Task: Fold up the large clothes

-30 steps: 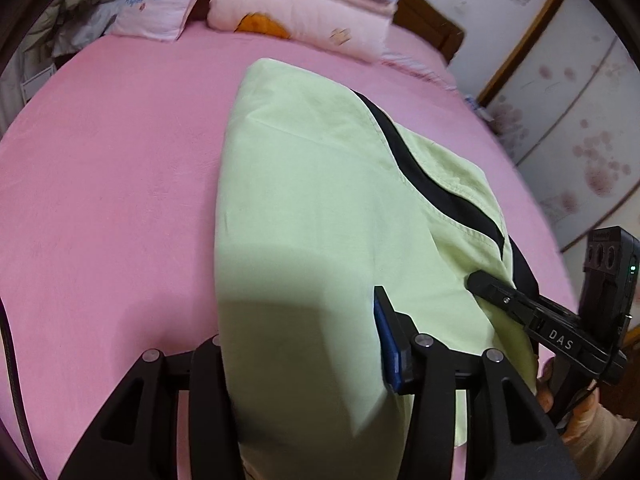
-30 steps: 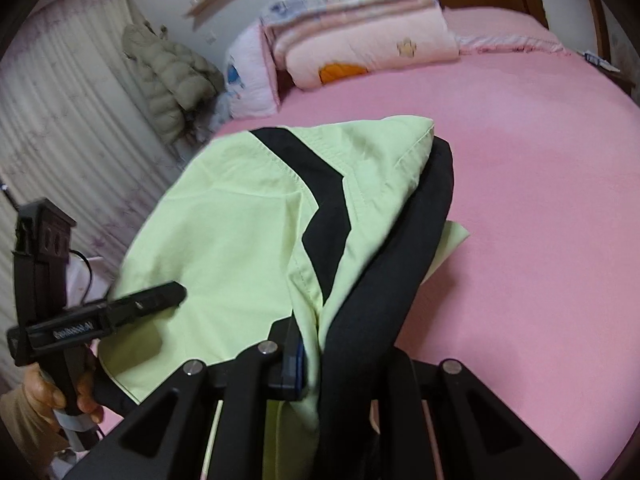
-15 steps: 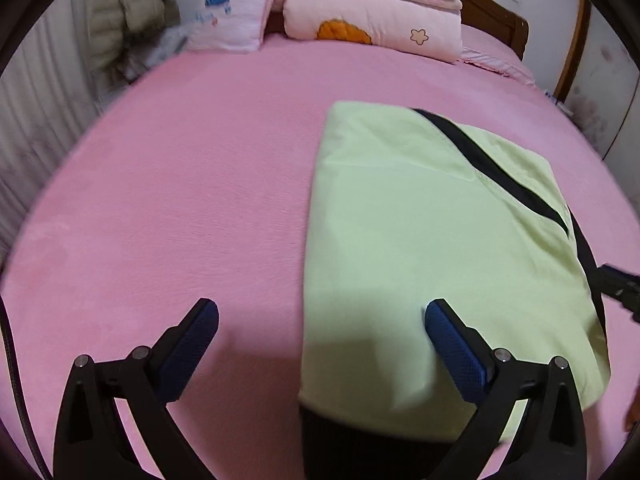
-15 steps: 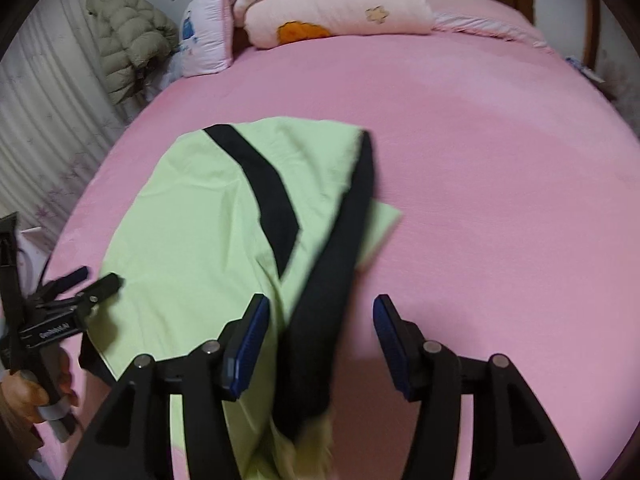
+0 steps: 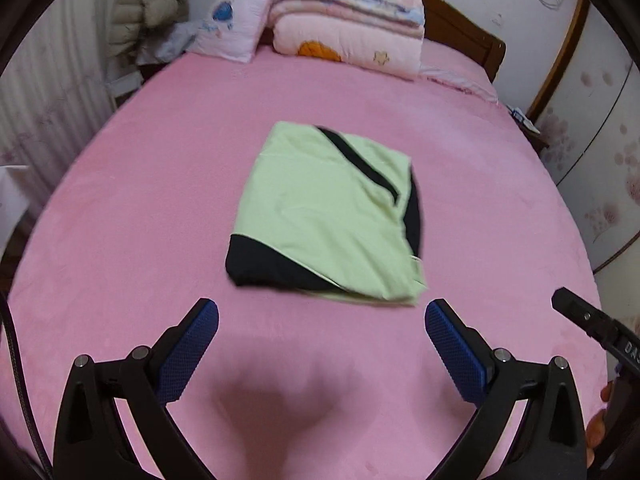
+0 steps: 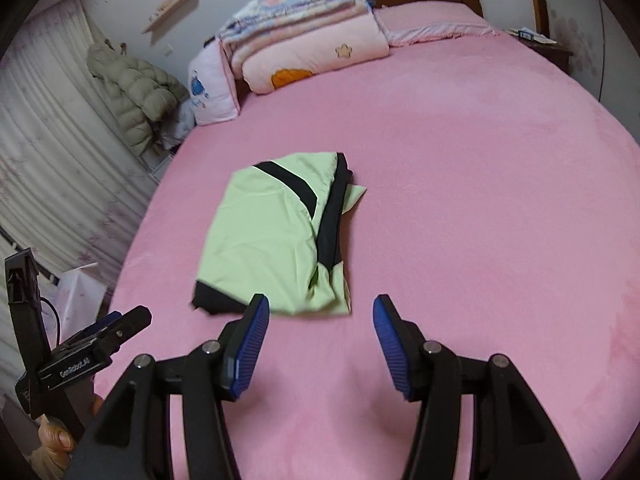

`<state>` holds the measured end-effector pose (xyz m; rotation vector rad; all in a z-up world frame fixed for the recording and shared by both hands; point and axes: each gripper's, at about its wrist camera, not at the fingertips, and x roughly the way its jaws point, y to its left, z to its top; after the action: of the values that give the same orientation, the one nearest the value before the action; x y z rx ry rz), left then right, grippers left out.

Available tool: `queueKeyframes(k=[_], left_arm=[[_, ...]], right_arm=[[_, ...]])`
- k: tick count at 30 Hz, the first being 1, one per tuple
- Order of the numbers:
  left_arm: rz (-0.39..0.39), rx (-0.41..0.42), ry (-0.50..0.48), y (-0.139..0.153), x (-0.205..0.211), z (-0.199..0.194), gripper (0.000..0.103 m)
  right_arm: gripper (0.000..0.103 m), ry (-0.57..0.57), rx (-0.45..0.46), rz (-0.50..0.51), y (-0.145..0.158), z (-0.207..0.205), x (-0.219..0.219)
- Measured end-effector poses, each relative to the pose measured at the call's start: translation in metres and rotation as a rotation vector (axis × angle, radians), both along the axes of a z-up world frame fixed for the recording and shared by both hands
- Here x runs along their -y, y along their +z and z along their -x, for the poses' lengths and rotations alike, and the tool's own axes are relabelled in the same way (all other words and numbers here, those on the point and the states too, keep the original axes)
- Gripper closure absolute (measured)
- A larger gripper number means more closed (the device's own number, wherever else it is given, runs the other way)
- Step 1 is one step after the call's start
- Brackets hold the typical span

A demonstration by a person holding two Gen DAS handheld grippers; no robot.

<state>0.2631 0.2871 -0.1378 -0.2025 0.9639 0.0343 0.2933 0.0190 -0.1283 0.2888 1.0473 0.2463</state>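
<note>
A light green garment with black stripes [image 5: 326, 212] lies folded into a compact rectangle on the pink bed [image 5: 120, 208]. It also shows in the right wrist view [image 6: 276, 236]. My left gripper [image 5: 322, 316] is open and empty, held back from the garment's near edge. My right gripper [image 6: 320, 312] is open and empty, just short of the garment's near right corner. The left gripper shows at the left edge of the right wrist view [image 6: 100, 340], and the right gripper shows at the right edge of the left wrist view [image 5: 588, 320].
Folded quilts [image 5: 352, 36] and a pillow [image 5: 228, 28] are stacked at the headboard. A puffy jacket [image 6: 136, 88] hangs at the left by the curtain. A white bag [image 6: 80, 288] stands beside the bed. A wardrobe [image 5: 600, 152] stands at the right.
Both grippers let go of the garment, opened wide and pulled back toward the foot of the bed. The garment now lies flat and folded on the bed.
</note>
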Motion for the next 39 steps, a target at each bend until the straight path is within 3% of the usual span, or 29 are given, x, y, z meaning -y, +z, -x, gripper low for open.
queueKeyframes(k=[2, 7, 13, 18, 26, 32, 39], left_arm=[[-0.003, 0.018, 0.015, 0.028, 0.016, 0.032, 0.000], [-0.003, 0.059, 0.035, 0.092, 0.059, 0.113, 0.000], [-0.025, 0.095, 0.053, 0.151, 0.109, 0.196, 0.000], [-0.043, 0.106, 0.055, 0.173, 0.142, 0.246, 0.000], [-0.056, 0.100, 0.058, 0.177, 0.174, 0.305, 0.000], [-0.145, 0.111, 0.061, 0.170, 0.196, 0.329, 0.000], [-0.141, 0.095, 0.024, 0.168, 0.210, 0.331, 0.000]], right_arm=[[0.049, 0.015, 0.020, -0.013, 0.029, 0.026, 0.015], [0.049, 0.084, 0.062, 0.065, 0.108, 0.099, 0.047], [0.048, 0.140, 0.145, 0.103, 0.169, 0.179, 0.086], [0.048, 0.128, 0.174, 0.109, 0.186, 0.224, 0.110], [0.048, 0.099, 0.174, 0.176, 0.186, 0.267, 0.128], [0.048, 0.072, 0.174, 0.212, 0.184, 0.289, 0.130], [0.048, 0.056, 0.181, 0.209, 0.188, 0.296, 0.132]])
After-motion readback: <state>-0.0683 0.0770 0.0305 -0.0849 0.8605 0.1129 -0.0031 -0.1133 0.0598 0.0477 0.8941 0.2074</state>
